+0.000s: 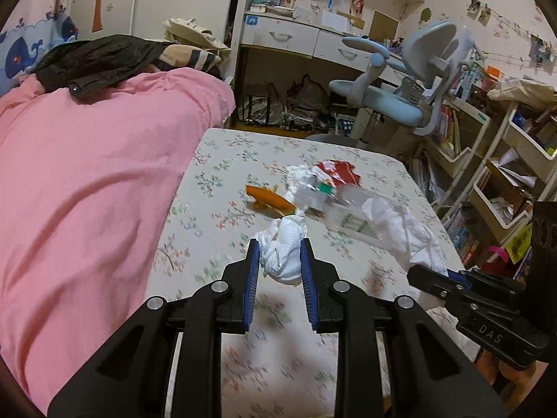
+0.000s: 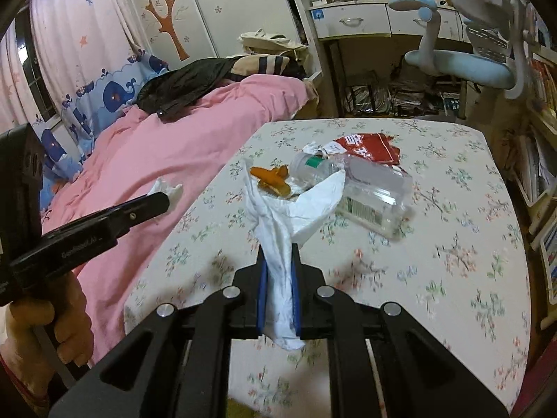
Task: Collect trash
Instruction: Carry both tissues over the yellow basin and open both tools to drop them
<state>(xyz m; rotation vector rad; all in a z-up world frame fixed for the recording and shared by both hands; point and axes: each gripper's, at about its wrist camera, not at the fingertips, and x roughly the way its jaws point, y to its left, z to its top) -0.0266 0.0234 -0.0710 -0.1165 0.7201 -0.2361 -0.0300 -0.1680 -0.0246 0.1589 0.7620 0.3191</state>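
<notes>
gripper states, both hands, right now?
Left gripper: shut on a crumpled white tissue.
Right gripper: shut on a long white tissue.

The left gripper [image 1: 279,261], black with blue ribbed pads, is clamped on a crumpled white paper tissue wad [image 1: 282,254] above the floral-print bedsheet [image 1: 216,181]. Beyond it on the sheet lie an orange wrapper [image 1: 268,199], a clear plastic bottle with a green-marked label [image 1: 334,205] (blurred) and a torn red packet [image 1: 336,171], close together. At the right edge the right gripper [image 1: 449,277] grips a longer white tissue [image 1: 400,230], and a pink duvet [image 1: 87,174] fills the left.
</notes>
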